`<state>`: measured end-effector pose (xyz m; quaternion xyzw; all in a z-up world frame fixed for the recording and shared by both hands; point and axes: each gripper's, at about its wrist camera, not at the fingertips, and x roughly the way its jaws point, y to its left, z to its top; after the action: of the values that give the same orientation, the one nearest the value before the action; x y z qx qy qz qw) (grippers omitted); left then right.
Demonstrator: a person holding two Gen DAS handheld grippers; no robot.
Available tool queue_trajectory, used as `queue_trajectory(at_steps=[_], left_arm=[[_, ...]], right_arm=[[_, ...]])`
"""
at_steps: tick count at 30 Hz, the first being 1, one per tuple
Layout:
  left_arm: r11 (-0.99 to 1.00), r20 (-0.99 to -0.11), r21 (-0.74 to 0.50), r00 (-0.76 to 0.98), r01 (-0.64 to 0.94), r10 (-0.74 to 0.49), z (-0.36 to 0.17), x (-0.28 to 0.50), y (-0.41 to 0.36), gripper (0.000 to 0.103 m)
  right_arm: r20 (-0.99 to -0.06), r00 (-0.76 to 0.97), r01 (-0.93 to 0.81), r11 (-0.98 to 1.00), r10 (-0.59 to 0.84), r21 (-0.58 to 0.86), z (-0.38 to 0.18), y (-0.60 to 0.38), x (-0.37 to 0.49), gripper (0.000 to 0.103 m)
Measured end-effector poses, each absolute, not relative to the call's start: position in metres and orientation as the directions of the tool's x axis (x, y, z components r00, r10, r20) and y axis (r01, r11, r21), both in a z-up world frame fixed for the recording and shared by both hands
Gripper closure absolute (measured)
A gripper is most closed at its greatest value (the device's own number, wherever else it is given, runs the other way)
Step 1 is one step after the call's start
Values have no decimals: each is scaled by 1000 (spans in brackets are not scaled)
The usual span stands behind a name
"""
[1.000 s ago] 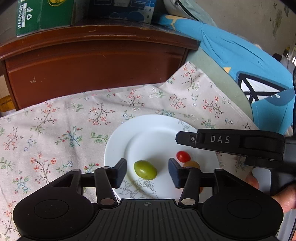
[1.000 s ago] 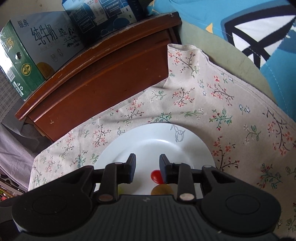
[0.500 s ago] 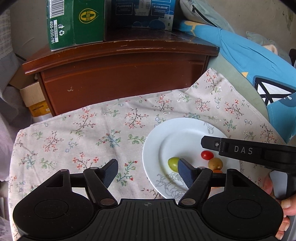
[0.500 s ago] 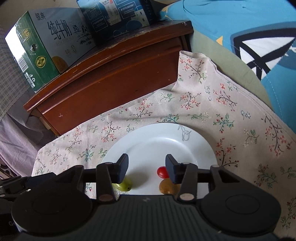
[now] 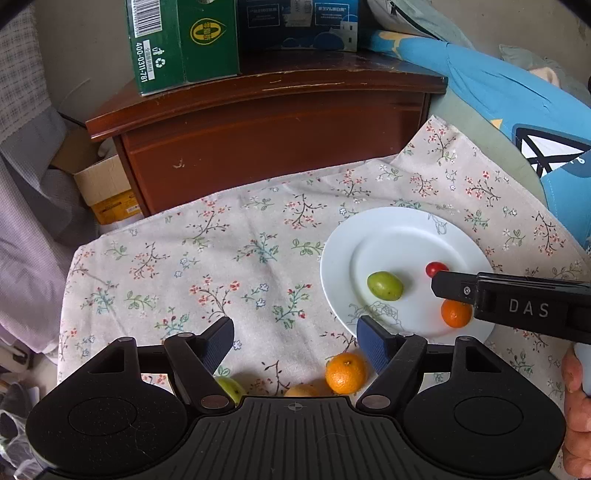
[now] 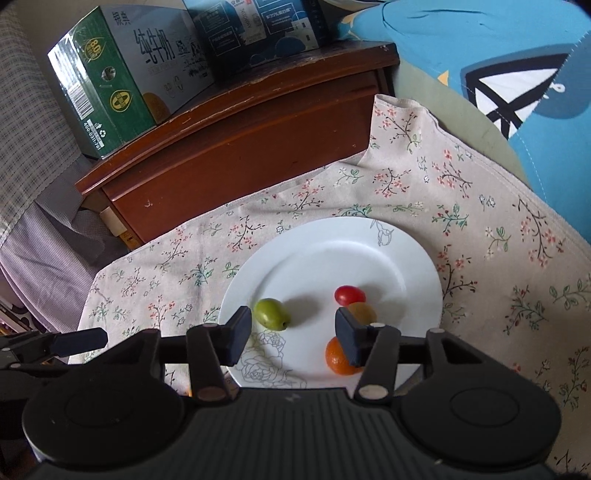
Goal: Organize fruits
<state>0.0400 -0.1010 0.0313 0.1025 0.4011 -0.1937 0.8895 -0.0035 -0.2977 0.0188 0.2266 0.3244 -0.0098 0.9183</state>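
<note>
A white plate lies on the floral cloth. It holds a green fruit, a red cherry tomato, a brownish fruit and a small orange. On the cloth near me lie an orange, a yellow fruit and a green fruit. My left gripper hangs open and empty over the cloth, left of the plate. My right gripper is above the plate's near edge, its jaws opening with nothing gripped.
The floral cloth ends at a brown wooden cabinet, which carries a green carton and a blue carton. Blue bedding lies at right, a cardboard box at left. A hand holds the right gripper.
Both grippers drew back and up from the plate and their jaws widened. The green fruit is no longer between the left fingers. Loose fruits on the cloth came into view.
</note>
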Motion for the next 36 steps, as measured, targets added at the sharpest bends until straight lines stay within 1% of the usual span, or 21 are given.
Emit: queue_trajectory(at_steps=[9, 20, 25, 30, 34, 36], left_arm=[[919, -757, -2, 600, 395, -259, 33, 30, -73, 28], [959, -761, -37, 614, 279, -208, 30, 29, -21, 28], [967, -776, -80, 594, 241, -212, 22, 24, -3, 28], [970, -795, -83, 572, 230, -204, 11, 19, 3, 28], [966, -806, -99, 550, 237, -217, 4, 16, 3, 28], [965, -808, -96, 546, 246, -219, 2, 15, 2, 28]], right_arm=[[-602, 779, 109, 909, 173, 402, 14, -272, -29, 52], [-624, 741, 37, 912, 249, 408, 2, -242, -45, 52], [-633, 720, 8, 908, 284, 418, -6, -231, -46, 52], [-635, 707, -23, 908, 310, 418, -11, -221, -42, 52], [-646, 695, -29, 911, 314, 411, -18, -216, -37, 57], [-647, 697, -29, 914, 309, 405, -20, -215, -35, 58]])
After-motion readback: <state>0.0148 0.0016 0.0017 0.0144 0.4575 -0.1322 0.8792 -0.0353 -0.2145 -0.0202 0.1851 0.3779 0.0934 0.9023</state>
